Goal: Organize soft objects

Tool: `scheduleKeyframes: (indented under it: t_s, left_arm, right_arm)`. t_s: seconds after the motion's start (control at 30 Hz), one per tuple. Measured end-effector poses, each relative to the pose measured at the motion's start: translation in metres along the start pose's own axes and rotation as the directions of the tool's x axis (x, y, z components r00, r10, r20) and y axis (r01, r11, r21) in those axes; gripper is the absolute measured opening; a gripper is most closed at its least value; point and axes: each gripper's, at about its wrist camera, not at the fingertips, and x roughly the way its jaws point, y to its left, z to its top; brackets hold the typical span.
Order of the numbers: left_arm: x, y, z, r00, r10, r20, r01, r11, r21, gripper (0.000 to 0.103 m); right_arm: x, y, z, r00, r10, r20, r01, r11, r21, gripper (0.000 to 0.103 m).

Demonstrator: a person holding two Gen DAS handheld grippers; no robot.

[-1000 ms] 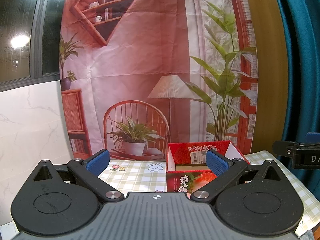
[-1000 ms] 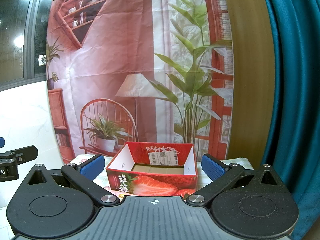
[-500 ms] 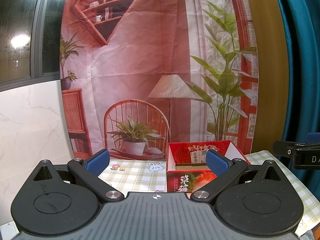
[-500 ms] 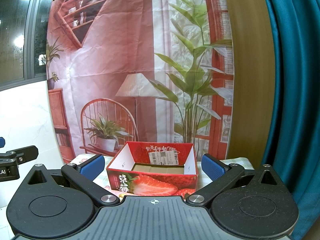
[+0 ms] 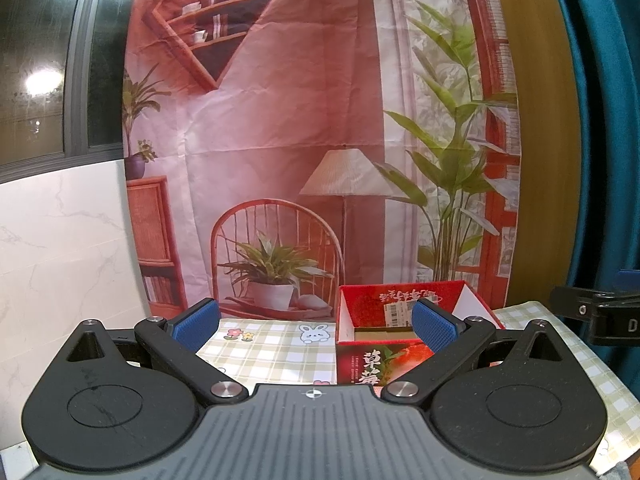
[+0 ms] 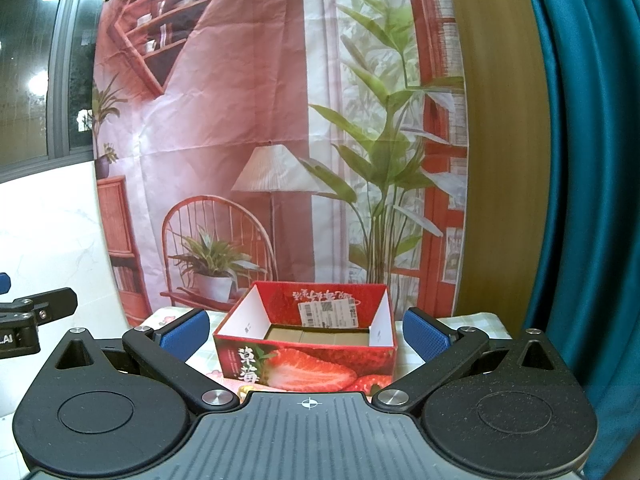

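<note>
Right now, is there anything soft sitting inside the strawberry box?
No, the strawberry box is open at the top, and the right wrist view shows only its bare cardboard floor and a shipping label on the back wall.

Almost nothing differs from a second ago: the left gripper [image 5: 316,326] and right gripper [image 6: 306,330] show no visible shift, both spread wide, nothing between them.

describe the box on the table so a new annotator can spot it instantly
Start at the printed room backdrop, then drop to the checked tablecloth below it. The strawberry box stands there, open-topped, red, with a cut strawberry on its front and a white shipping label inside its back wall.
</note>
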Motion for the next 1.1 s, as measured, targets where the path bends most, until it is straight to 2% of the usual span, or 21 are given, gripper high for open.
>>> scheduleKeyframes:
  t_s: [0.13, 0.33, 0.5, 0.6, 0.83, 0.93, 1.1]
  left_arm:
    - [0.006, 0.001, -0.004, 1.0, 0.017, -0.005, -0.017, 1.0, -0.006, 0.103]
    - [0.02, 0.002, -0.017, 0.999, -0.006, -0.034, 0.005, 1.0, -0.031, 0.103]
    - [0.042, 0.001, -0.036, 0.997, -0.013, -0.08, 0.01, 0.999, -0.03, 0.103]
    - [0.06, 0.004, -0.05, 0.992, -0.017, -0.125, 0.012, 0.999, -0.041, 0.103]
    - [0.094, 0.016, -0.08, 0.971, -0.06, -0.23, 0.043, 0.996, -0.078, 0.103]
    - [0.109, 0.022, -0.095, 0.954, -0.095, -0.284, 0.064, 0.991, -0.116, 0.103]
    - [0.124, 0.029, -0.115, 0.936, -0.131, -0.326, 0.083, 0.984, -0.158, 0.103]
  right_arm:
    - [0.002, 0.0, -0.003, 1.0, 0.017, -0.001, -0.017, 1.0, 0.012, 0.103]
    - [0.012, -0.002, -0.024, 1.0, 0.022, -0.009, -0.022, 0.999, 0.033, 0.103]
    - [0.03, -0.012, -0.048, 0.999, 0.037, 0.006, -0.037, 0.998, 0.058, 0.103]
    - [0.042, -0.014, -0.066, 1.0, 0.01, 0.024, -0.011, 0.999, 0.046, 0.103]
    - [0.077, -0.024, -0.096, 0.994, 0.028, -0.103, -0.019, 0.996, 0.089, 0.103]
    - [0.09, -0.023, -0.109, 0.982, 0.072, -0.177, -0.059, 0.995, 0.082, 0.103]
    - [0.1, -0.015, -0.127, 0.969, 0.064, -0.239, -0.047, 0.996, 0.075, 0.103]
